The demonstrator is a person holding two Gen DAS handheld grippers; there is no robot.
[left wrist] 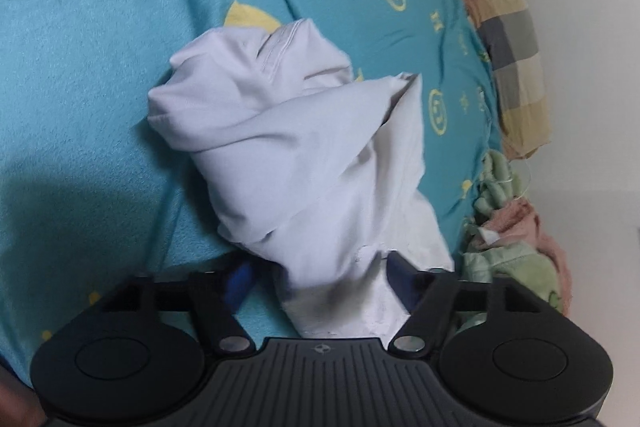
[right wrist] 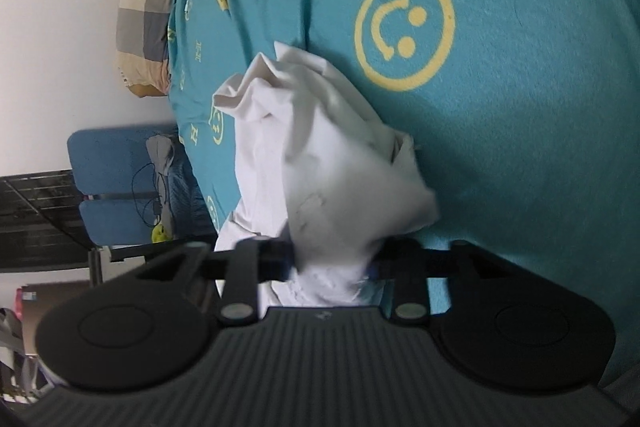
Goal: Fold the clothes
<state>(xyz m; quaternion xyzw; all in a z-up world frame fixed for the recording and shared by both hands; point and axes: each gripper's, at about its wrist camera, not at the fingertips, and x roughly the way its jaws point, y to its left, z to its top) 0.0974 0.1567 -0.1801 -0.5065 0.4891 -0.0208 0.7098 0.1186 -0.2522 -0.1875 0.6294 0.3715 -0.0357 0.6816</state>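
A crumpled white garment (left wrist: 280, 155) lies bunched on a teal bedspread (left wrist: 80, 67) printed with yellow smiley faces. In the left wrist view my left gripper (left wrist: 320, 275) has its blue-padded jaws set wide, with a bunch of the white cloth between them; the grip is unclear. In the right wrist view the same white garment (right wrist: 320, 155) hangs up from my right gripper (right wrist: 332, 263), whose jaws pinch a gathered fold of it. The garment is lifted and wrinkled, its shape hidden in folds.
A checked pillow (left wrist: 512, 59) and a green and pink heap of clothes (left wrist: 516, 227) lie at the bed's edge by a white wall. In the right wrist view a blue chair (right wrist: 120, 187) with cables stands beside the bed, and the teal bedspread (right wrist: 520, 147) spreads to the right.
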